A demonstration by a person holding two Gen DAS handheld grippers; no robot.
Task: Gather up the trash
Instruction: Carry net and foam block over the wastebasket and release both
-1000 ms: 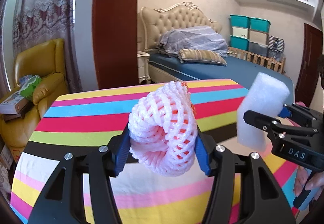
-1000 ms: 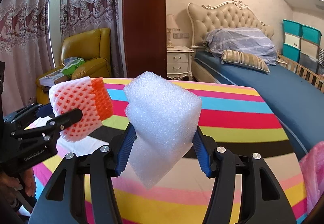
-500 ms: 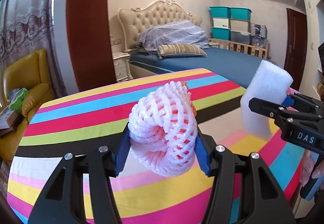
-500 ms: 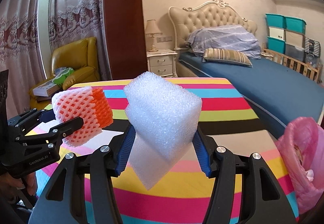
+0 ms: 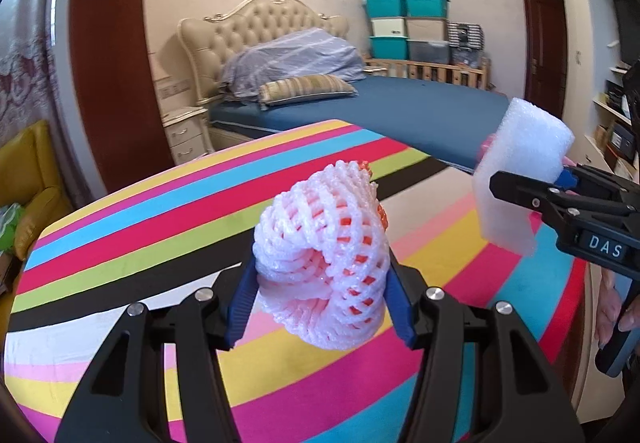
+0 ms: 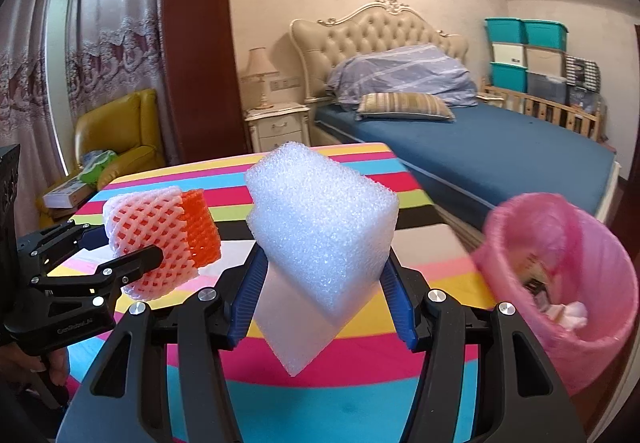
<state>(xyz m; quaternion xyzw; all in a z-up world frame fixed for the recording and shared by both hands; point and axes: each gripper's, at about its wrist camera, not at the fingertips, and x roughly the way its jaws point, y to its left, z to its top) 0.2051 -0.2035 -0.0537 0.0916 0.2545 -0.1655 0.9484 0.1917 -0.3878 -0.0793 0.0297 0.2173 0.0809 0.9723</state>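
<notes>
My left gripper (image 5: 320, 303) is shut on a rolled pink-and-orange foam fruit net (image 5: 324, 259), held up over the striped table (image 5: 120, 243). The same net (image 6: 160, 239) shows at the left of the right wrist view, in the left gripper (image 6: 132, 263). My right gripper (image 6: 320, 299) is shut on a white foam block (image 6: 320, 227), also lifted off the table. In the left wrist view that block (image 5: 520, 179) and the right gripper (image 5: 532, 191) sit at the right. A bin with a pink bag liner (image 6: 560, 283) stands at the table's right edge, with scraps inside.
A bed (image 6: 480, 151) with blue sheet lies beyond the table. A yellow armchair (image 6: 116, 139) stands far left, a nightstand (image 6: 276, 127) with lamp beside the bed. Teal storage boxes (image 5: 404, 27) are stacked by the far wall. A hand (image 5: 612, 303) grips the right handle.
Both grippers have swung to the right across the table with their loads still held. The pink-lined bin has come fully into the right wrist view.
</notes>
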